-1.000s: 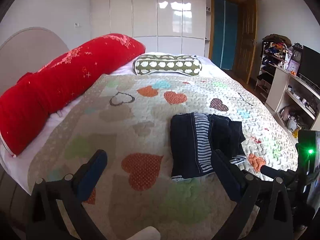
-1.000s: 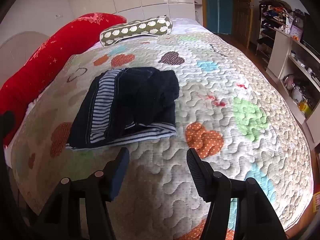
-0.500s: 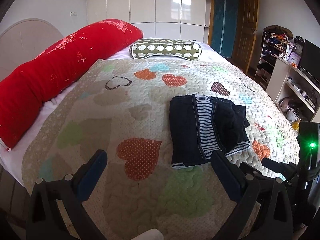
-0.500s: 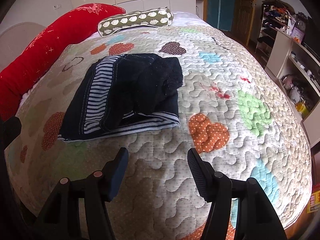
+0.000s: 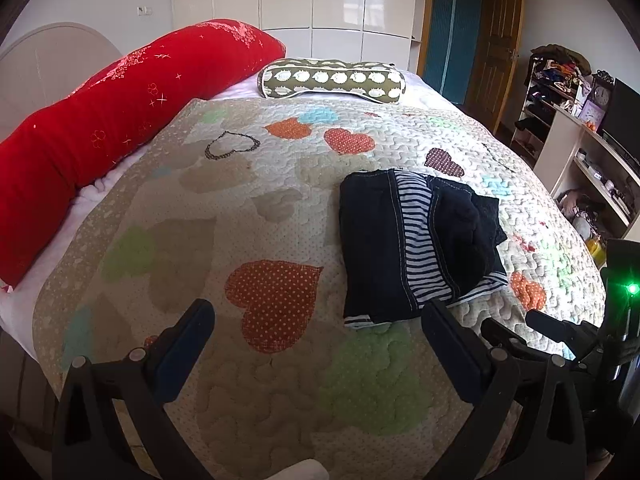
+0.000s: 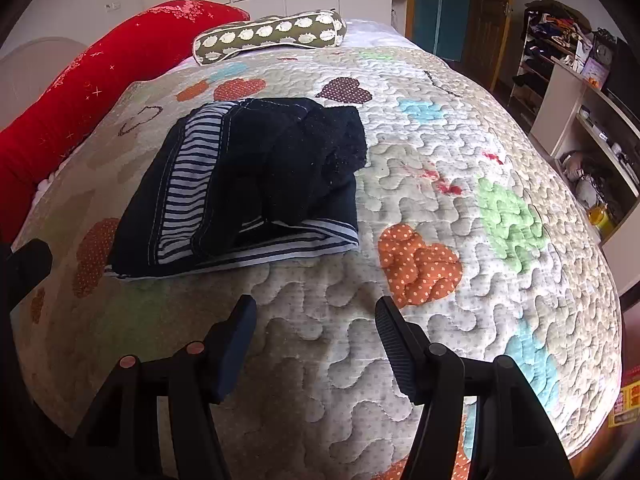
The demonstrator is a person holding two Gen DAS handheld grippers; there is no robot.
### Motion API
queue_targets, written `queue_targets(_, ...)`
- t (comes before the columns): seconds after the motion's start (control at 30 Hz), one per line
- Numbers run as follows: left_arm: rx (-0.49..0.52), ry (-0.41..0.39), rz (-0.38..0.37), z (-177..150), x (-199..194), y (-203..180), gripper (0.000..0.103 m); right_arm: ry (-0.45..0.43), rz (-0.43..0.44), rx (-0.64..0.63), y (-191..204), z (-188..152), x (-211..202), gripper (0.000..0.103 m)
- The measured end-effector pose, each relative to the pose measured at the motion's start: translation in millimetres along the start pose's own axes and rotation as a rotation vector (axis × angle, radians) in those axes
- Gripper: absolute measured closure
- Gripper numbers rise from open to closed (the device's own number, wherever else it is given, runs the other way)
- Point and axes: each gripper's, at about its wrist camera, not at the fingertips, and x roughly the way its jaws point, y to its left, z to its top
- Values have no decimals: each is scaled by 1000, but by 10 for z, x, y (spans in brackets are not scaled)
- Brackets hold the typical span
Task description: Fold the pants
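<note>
Dark navy pants point(image 5: 416, 240) with a striped lining lie folded in a compact bundle on the heart-patterned quilt point(image 5: 240, 216). In the right wrist view the bundle point(image 6: 248, 184) sits left of centre, just beyond the fingers. My left gripper point(image 5: 316, 324) is open and empty above the quilt's near edge, the pants ahead to its right. My right gripper point(image 6: 314, 316) is open and empty, a little short of the bundle's near edge. The right gripper also shows at the right edge of the left wrist view point(image 5: 568, 332).
A long red bolster point(image 5: 112, 120) lies along the bed's left side. A green patterned pillow point(image 5: 332, 80) lies at the head. Shelves and a desk point(image 5: 592, 152) stand right of the bed. A door point(image 5: 492, 40) is at the back.
Both grippers have moved forward and slightly lower toward the bed, so the pants appear closer and larger. The pants have not moved. Both grippers stay open.
</note>
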Motion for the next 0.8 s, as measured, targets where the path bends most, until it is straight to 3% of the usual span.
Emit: queue_targets(0.8,-21,18,-21,-35,42,3,0,-15,-26,-22,64,3,33,37)
